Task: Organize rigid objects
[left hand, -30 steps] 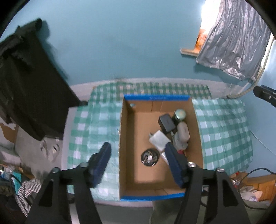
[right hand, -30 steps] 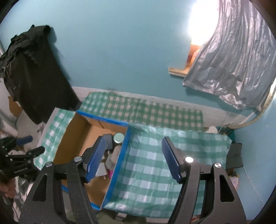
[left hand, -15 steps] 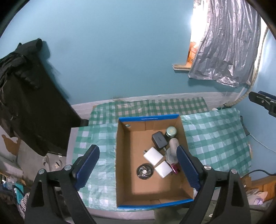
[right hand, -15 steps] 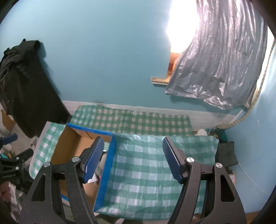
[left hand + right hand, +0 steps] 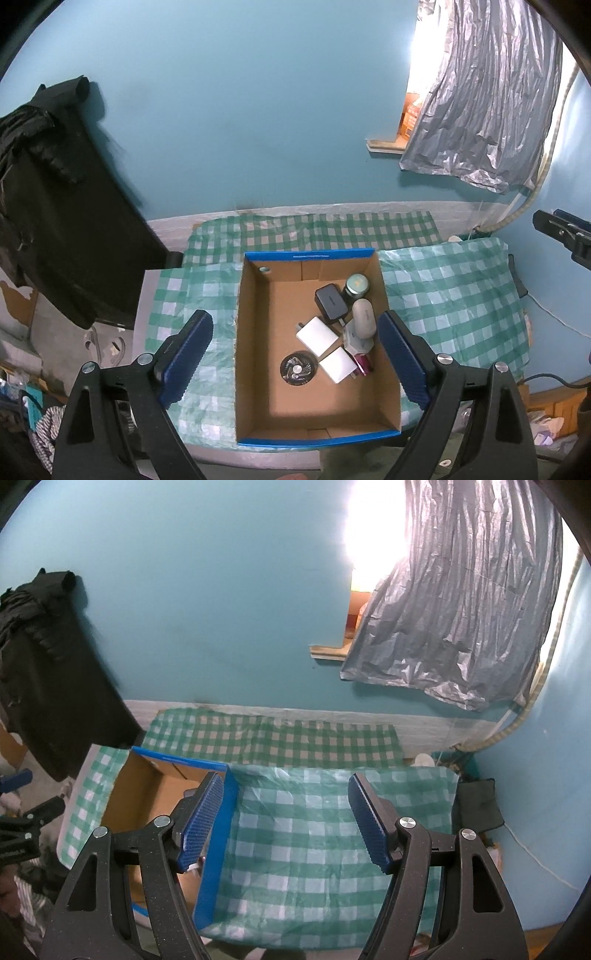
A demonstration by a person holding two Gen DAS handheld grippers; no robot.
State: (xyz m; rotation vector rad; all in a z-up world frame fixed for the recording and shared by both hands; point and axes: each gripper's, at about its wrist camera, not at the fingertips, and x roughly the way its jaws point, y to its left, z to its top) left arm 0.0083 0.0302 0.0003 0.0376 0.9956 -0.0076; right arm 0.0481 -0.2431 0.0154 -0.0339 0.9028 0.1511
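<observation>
Both grippers have risen clear of the cardboard box (image 5: 255,332). Left gripper (image 5: 293,354) hangs high, fingers spread, empty; right gripper (image 5: 286,818) likewise, over the checked cloth (image 5: 314,834). Objects cluster along the box's right wall: black case (image 5: 331,303), jar (image 5: 357,285), white adapters (image 5: 317,335), disc (image 5: 299,369). Risk: tight packing could make a descent jostle neighbours.

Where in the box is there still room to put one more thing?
The cardboard box has bare floor along its left wall and across the near end, below the round disc. The right side is crowded: black case, jar, white blocks.
</observation>
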